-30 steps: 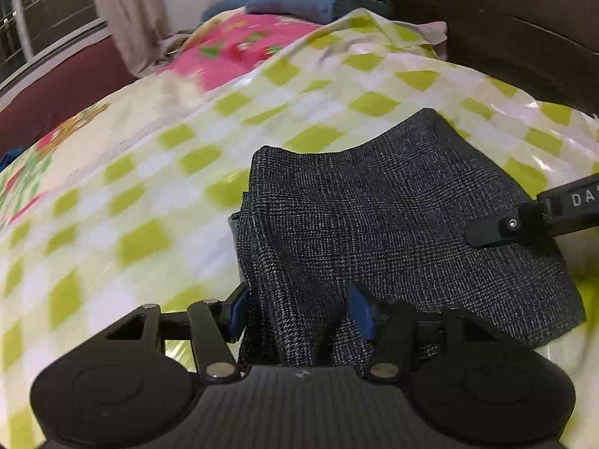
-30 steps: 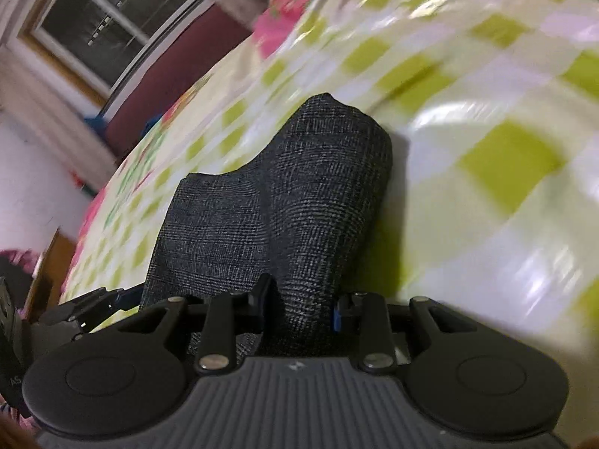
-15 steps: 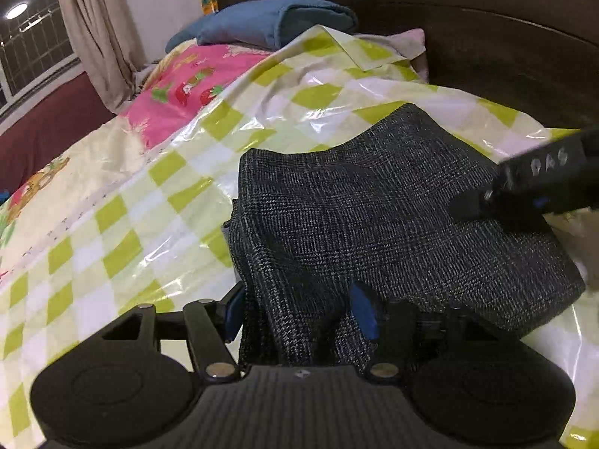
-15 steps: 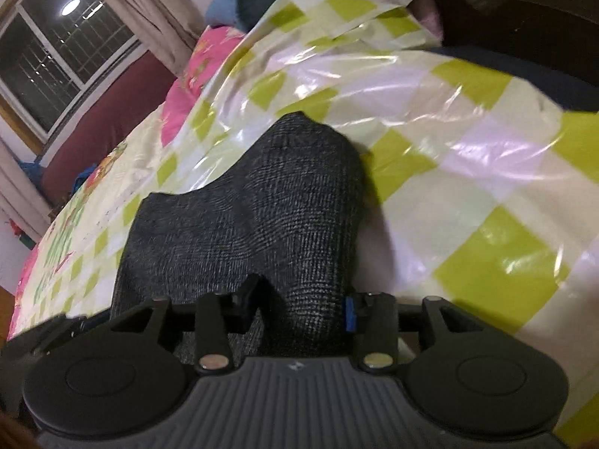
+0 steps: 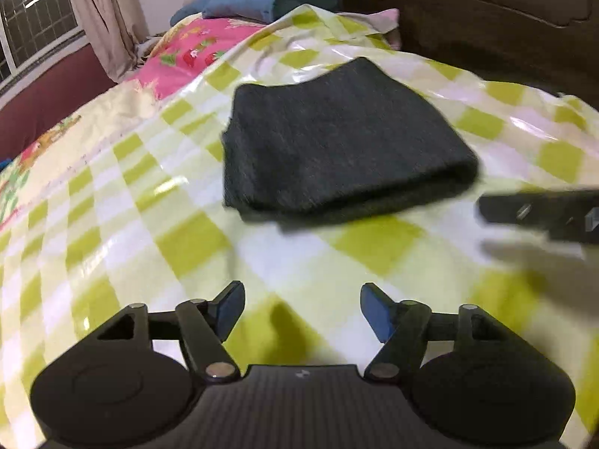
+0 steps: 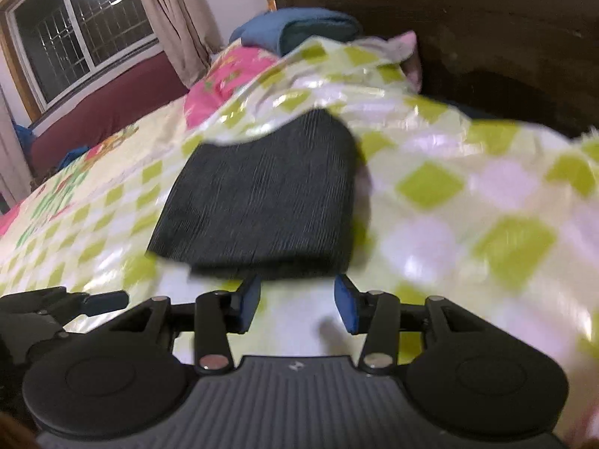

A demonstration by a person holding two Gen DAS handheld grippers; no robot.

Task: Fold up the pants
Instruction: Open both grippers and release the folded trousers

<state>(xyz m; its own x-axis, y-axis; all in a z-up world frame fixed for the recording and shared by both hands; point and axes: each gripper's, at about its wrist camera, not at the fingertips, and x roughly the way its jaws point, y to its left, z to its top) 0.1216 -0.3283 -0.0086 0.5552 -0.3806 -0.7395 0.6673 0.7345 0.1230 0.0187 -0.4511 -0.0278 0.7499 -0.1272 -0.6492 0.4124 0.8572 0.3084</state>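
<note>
We've got the pants (image 5: pixel 337 142) lying as a compact dark-grey folded bundle on the green-and-white checked sheet (image 5: pixel 112 232), upper centre of the left wrist view and mid-frame in the right wrist view (image 6: pixel 262 194). Left gripper (image 5: pixel 301 312) sits at the bottom centre, jaws spread wide w/ nothing between them, well short of the fabric. Right gripper (image 6: pixel 297 307) is likewise released and empty, its blue pads (image 6: pixel 346 308) just below the bundle's near edge, apparently not touching it. In the left wrist view the other gripper shows as a dark blur at the right edge. Both pics are motion-blurred, so fine edges are hard to read. We judge the folding is basically done: bundle looks squared, no loose leg or waistband sticking out as far as we can tell. Step in hand looks like the let-go after the last fold. Next move, if any, prob. only calls for a check that layers lie flat, maybe a light press on top.
</note>
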